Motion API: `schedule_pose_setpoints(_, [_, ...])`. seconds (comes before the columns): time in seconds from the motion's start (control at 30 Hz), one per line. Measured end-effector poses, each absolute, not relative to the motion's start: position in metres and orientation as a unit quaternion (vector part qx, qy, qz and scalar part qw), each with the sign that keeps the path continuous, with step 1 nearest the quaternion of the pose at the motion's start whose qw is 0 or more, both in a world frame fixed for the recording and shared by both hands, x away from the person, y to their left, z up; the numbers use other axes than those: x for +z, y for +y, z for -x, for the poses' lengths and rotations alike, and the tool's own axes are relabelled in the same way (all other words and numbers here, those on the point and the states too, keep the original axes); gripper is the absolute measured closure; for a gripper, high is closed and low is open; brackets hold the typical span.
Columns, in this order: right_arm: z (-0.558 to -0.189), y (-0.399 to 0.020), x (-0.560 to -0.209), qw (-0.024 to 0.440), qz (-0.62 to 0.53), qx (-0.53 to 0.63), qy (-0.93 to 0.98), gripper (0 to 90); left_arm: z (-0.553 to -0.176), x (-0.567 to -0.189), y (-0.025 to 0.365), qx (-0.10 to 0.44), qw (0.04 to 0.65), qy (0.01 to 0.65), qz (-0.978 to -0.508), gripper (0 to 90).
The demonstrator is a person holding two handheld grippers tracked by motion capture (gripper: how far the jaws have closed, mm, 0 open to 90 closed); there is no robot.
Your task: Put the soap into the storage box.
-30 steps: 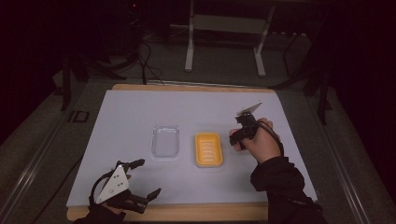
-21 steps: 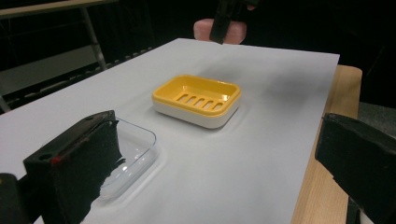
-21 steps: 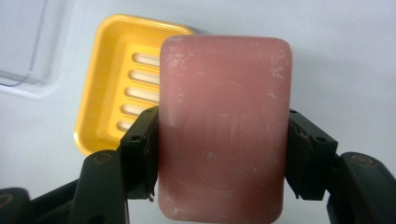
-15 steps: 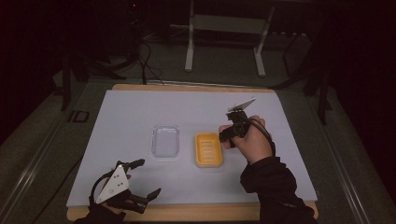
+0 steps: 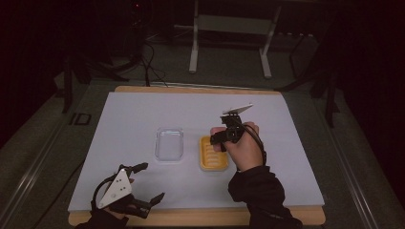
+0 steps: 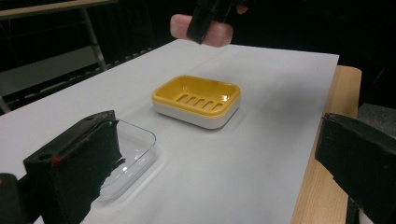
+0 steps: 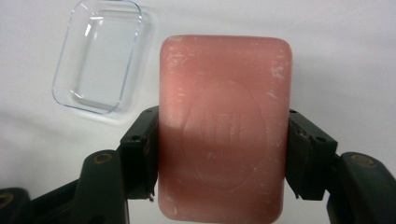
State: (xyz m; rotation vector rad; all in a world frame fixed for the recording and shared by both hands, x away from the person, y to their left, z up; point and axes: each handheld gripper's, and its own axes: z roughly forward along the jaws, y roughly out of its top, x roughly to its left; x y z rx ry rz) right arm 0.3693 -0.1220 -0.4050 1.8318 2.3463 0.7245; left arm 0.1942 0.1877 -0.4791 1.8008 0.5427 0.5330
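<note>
Right gripper [image 5: 220,138] clamping pink soap bar [image 7: 223,126], hovering above yellow soap dish [image 5: 213,153]. Left gripper [image 5: 145,180] resting near table's front edge, jaws spread, gripping nothing. Clear lid [image 5: 169,144] lying beside dish on white sheet [image 5: 133,114]; dark room behind.

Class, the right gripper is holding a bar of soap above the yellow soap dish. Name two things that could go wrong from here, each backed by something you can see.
1. The soap is pinched only by its two long edges in the right gripper; it looks smooth, so it might slip and drop.
2. The clear lid lies close beside the dish; a misjudged descent could land the soap on the dish's rim or knock the lid.
</note>
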Motion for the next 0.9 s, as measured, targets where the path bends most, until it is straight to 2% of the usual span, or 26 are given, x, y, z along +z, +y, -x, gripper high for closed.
schedule_pose_setpoints(0.2, [-0.37,-0.116,-0.413,0.05,-0.607,0.236,0.757,38.0,-0.194,-0.479,0.188,0.225,0.56,0.229,-0.764,0.6])
schedule_pose_setpoints(0.3, [-0.37,-0.11,-0.425,0.074,-0.612,0.225,0.754,38.0,-0.194,-0.479,0.188,0.225,0.561,0.228,-0.764,0.6])
schedule_pose_setpoints(0.9, [-0.373,-0.095,-0.479,0.067,-0.628,0.202,0.749,38.0,-0.193,-0.479,0.188,0.224,0.558,0.23,-0.765,0.6])
